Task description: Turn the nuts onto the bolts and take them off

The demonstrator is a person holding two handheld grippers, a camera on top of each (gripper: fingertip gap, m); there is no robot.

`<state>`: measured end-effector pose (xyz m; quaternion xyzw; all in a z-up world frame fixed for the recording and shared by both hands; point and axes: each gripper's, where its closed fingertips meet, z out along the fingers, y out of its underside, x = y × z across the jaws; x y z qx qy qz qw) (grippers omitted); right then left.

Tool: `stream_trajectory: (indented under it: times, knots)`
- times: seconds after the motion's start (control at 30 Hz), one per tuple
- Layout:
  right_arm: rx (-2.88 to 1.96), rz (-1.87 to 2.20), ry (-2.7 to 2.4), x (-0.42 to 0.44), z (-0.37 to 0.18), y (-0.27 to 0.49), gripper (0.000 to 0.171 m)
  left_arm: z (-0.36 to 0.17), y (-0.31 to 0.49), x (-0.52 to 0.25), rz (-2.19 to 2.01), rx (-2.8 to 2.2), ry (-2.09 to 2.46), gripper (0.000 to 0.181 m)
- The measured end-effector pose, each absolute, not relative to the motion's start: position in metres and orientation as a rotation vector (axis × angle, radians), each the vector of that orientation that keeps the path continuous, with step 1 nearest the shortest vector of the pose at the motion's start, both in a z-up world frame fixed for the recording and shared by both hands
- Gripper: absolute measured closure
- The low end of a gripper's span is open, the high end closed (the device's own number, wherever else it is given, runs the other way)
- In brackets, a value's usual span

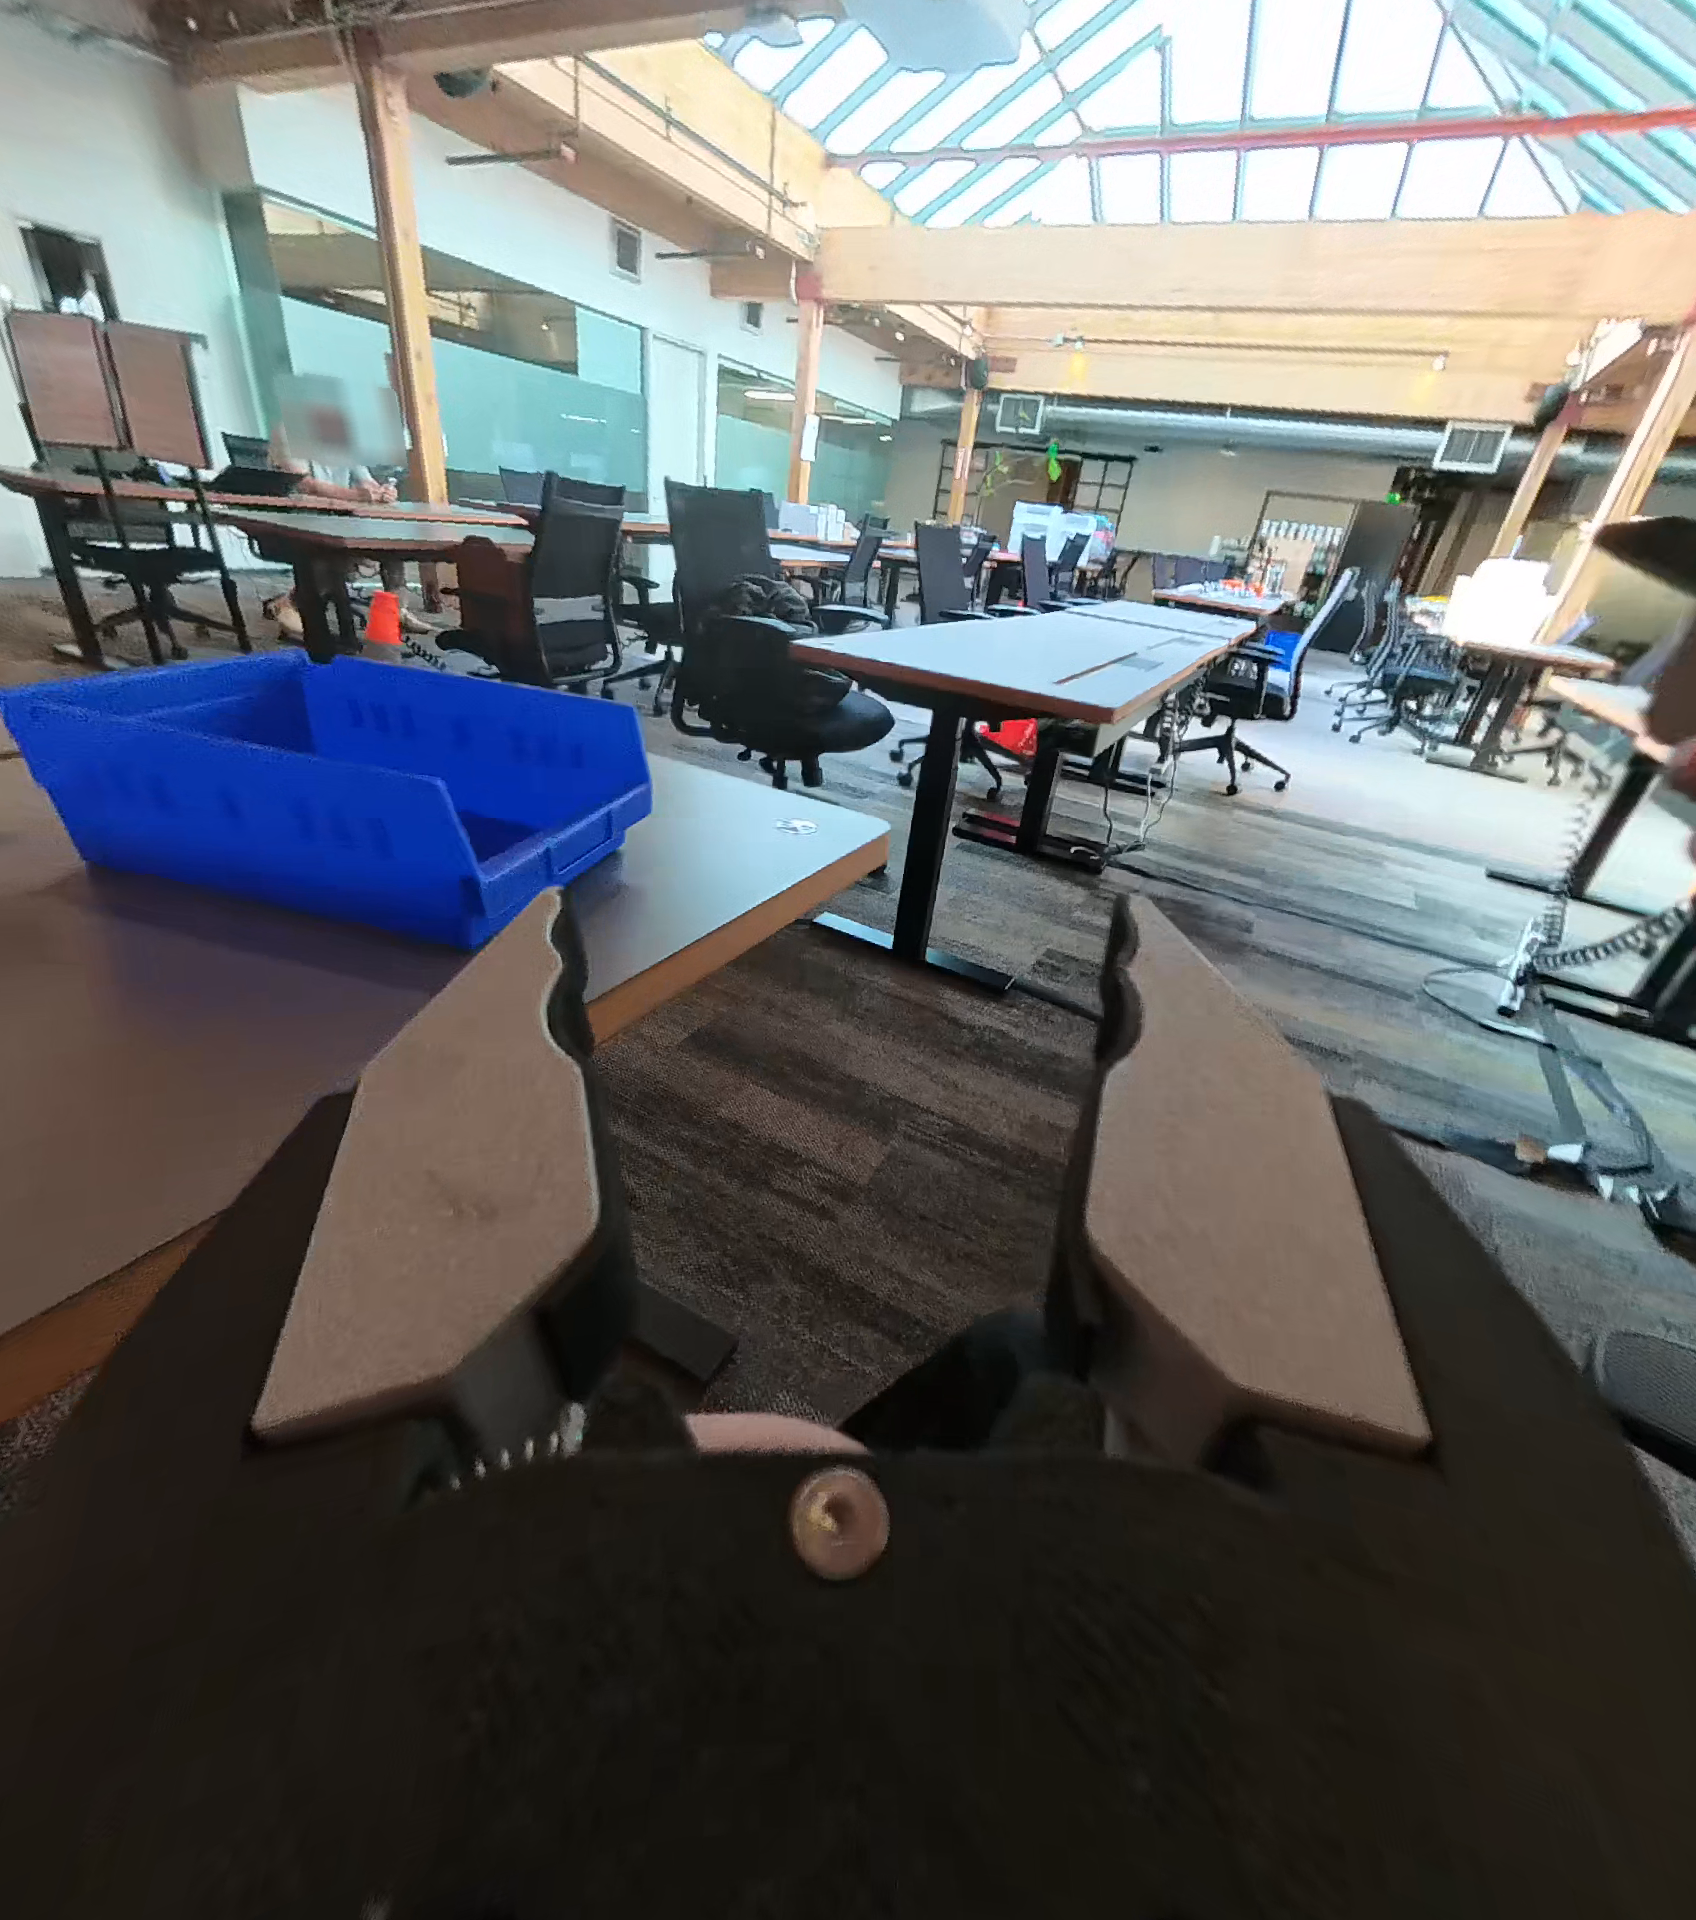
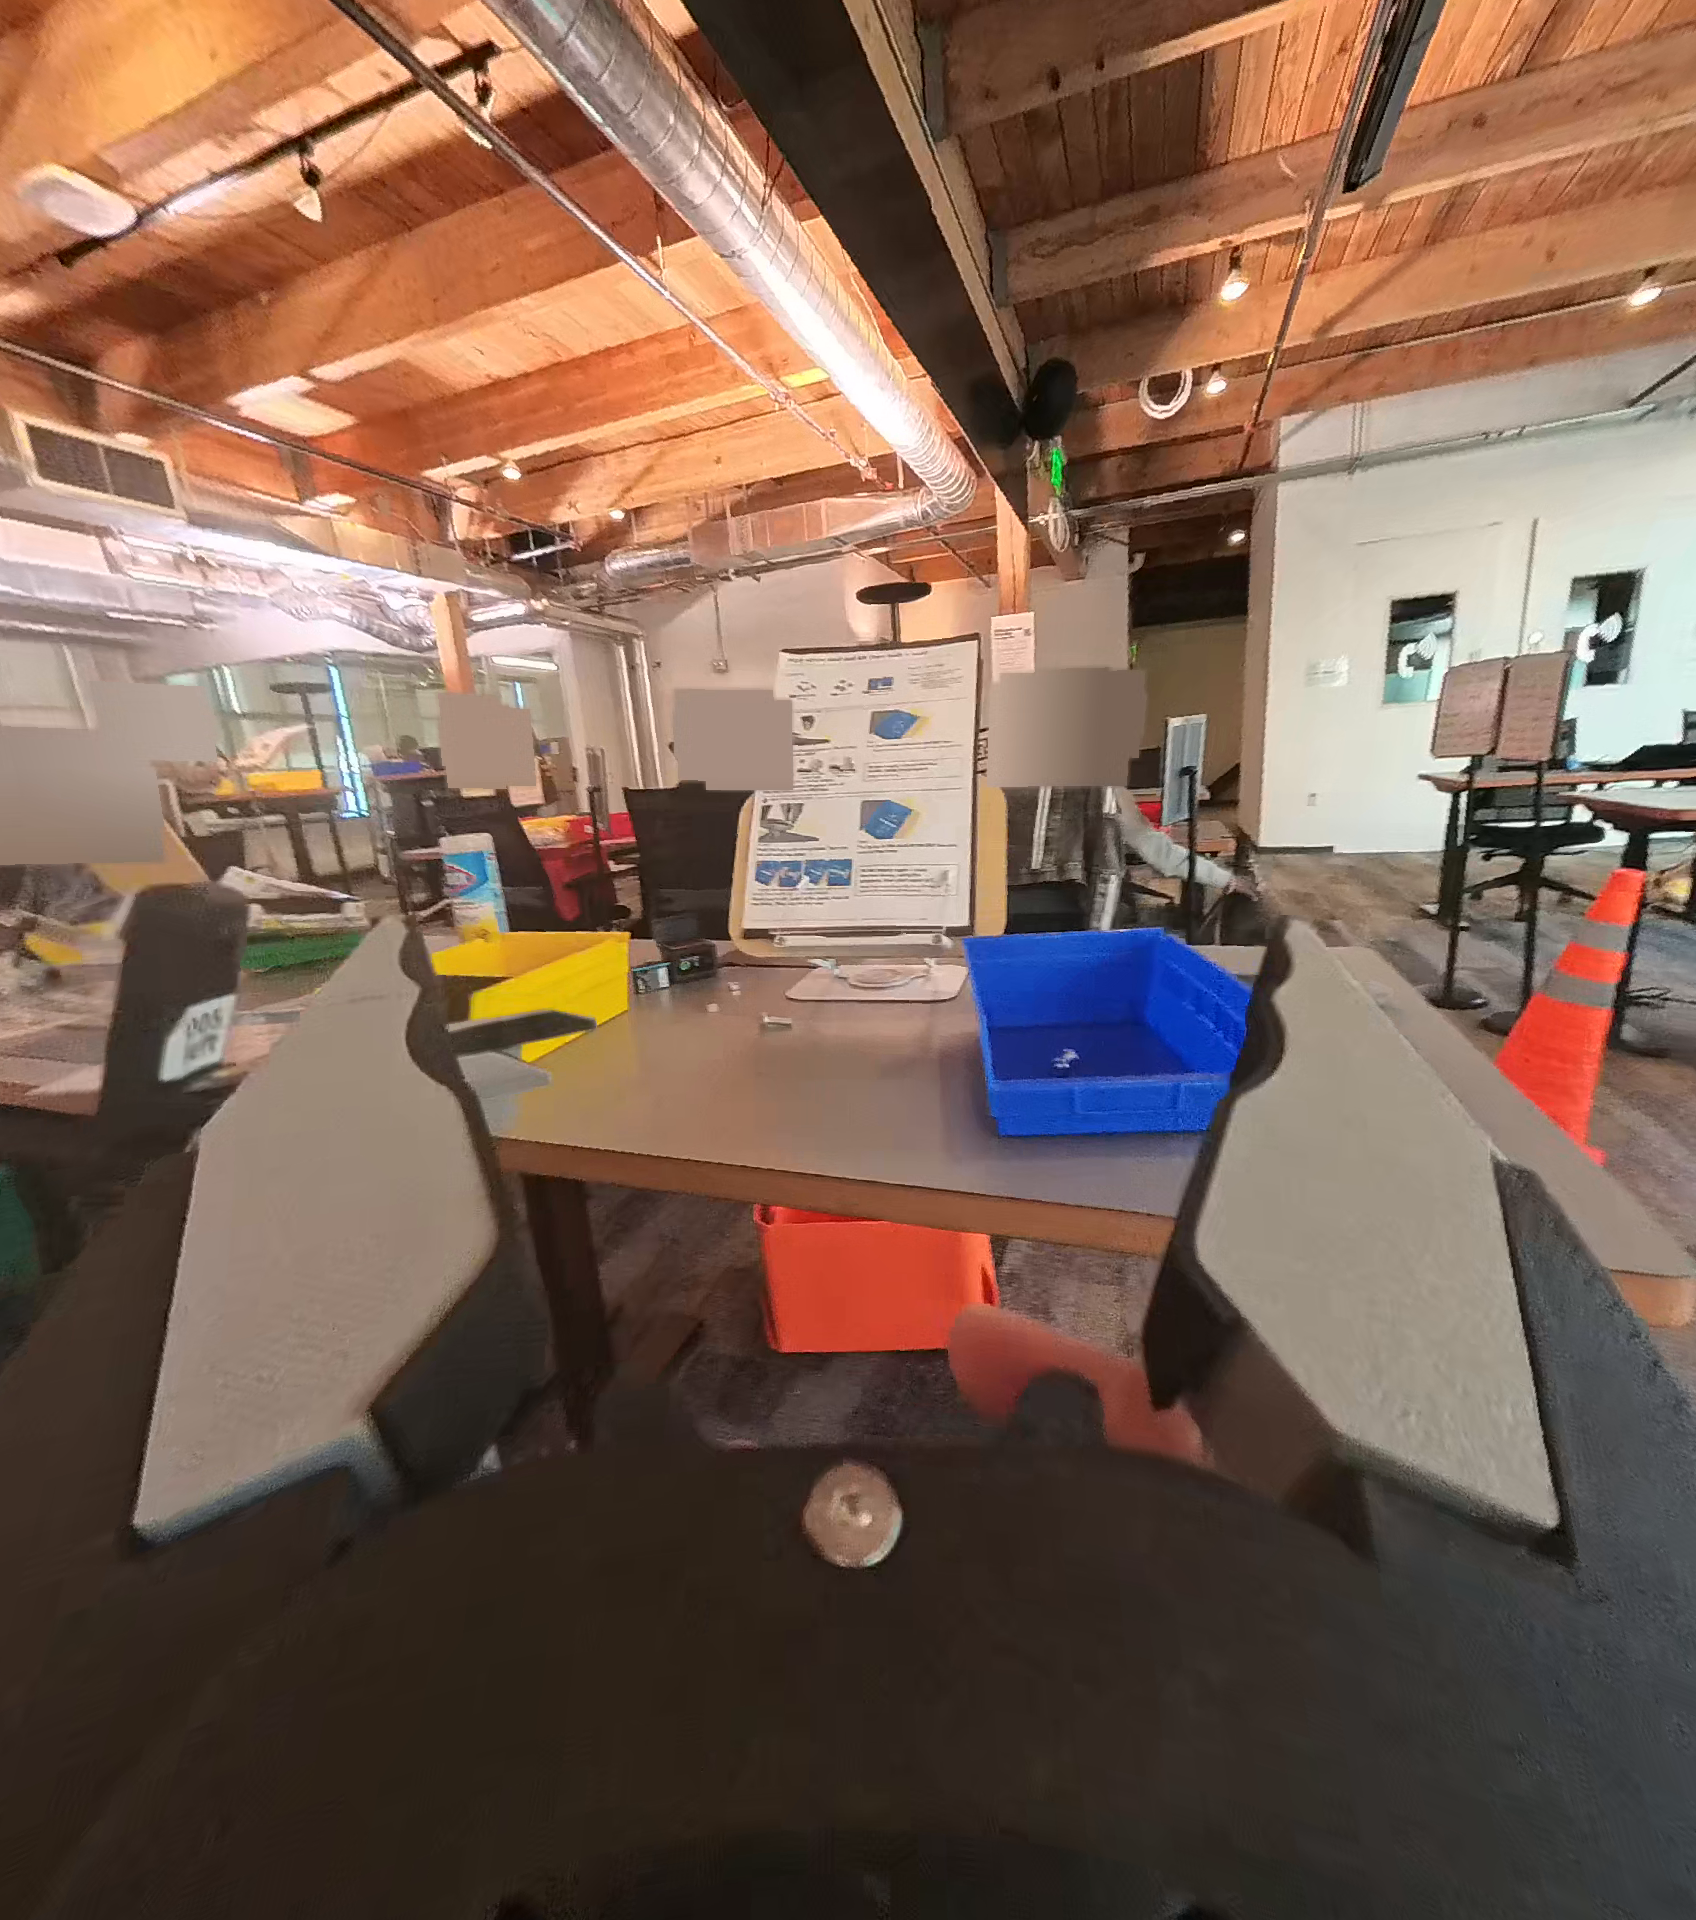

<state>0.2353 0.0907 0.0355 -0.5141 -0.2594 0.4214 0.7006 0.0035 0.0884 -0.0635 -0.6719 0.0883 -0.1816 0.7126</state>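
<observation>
Both grippers (image 1: 839, 935) (image 2: 844, 987) agape, empty.

Plastic bins, a matt bench and rough-printed tools under a bare timber ceiling.

The left tool (image 1: 839, 966) and the right tool (image 2: 844, 1023) have grey fingers with a matt, faintly grainy printed look, set in black bodies of rough plastic, each with a dull metal screw head at the middle. The blue bin (image 2: 1104, 1023) is smooth moulded plastic with a slight sheen, as are the yellow bin (image 2: 537, 971) and the orange bin (image 2: 870, 1283) under the bench (image 2: 823, 1122), whose top is smooth matt grey with a wood-coloured edge. Small shiny metal pieces (image 2: 1062, 1060) lie in the blue bin. The floor (image 1: 854, 1122) is rough carpet. A ribbed metal duct (image 2: 771, 260) gleams below wooden ceiling planks.
</observation>
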Motion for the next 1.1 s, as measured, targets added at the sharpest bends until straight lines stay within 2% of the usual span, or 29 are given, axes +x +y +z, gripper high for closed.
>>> stream_trajectory:
  times: [0.23,0.47,0.8,1.1]
  knots:
    - [-1.146,0.976,-0.541,0.240,0.038,0.094,0.026,-0.108,0.117,-0.039,-0.503,-1.448,0.143,0.088]
    - [-1.122,1.058,-0.688,0.204,0.013,0.094,0.027,-0.098,0.127,-0.052,-0.665,-1.373,0.316,0.090]
    - [-1.091,0.994,-0.574,0.213,-0.007,0.119,0.033,-0.100,0.142,-0.068,-0.611,-1.358,0.269,0.091]
    - [-1.095,0.982,-0.555,0.224,0.001,0.105,0.033,-0.087,0.136,-0.081,-0.582,-1.345,0.233,0.094]
